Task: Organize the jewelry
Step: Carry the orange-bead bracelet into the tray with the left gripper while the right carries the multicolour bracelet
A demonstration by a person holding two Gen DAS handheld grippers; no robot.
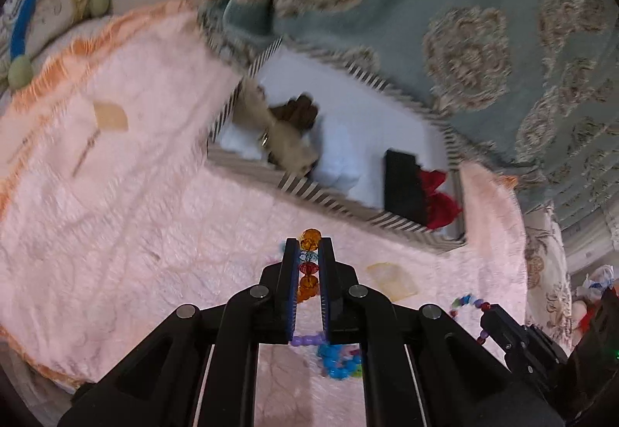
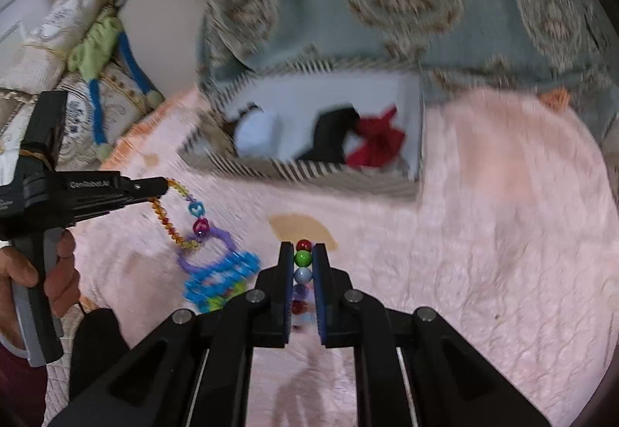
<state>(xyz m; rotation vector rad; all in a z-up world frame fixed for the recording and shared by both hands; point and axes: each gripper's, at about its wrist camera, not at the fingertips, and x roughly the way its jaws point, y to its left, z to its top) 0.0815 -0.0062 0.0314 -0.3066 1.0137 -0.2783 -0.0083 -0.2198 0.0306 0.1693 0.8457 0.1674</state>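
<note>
My left gripper (image 1: 308, 247) is shut on an amber bead necklace (image 1: 308, 274) whose blue and purple beaded purse pendant (image 2: 218, 278) hangs below it over the pink fluffy cloth (image 1: 135, 195). The left gripper also shows in the right wrist view (image 2: 164, 187). My right gripper (image 2: 303, 253) is shut on a multicoloured bead bracelet (image 2: 302, 264); it shows in the left wrist view (image 1: 470, 305) at lower right. The striped open box (image 1: 309, 191) (image 2: 309, 171) lies ahead of both grippers.
Inside the box lie a red bow (image 2: 377, 144), a black item (image 2: 332, 137), white padding (image 2: 257, 135) and a beige and brown piece (image 1: 284, 129). A teal patterned blanket (image 1: 464, 21) lies behind the box. Cushions (image 2: 58, 52) lie at left.
</note>
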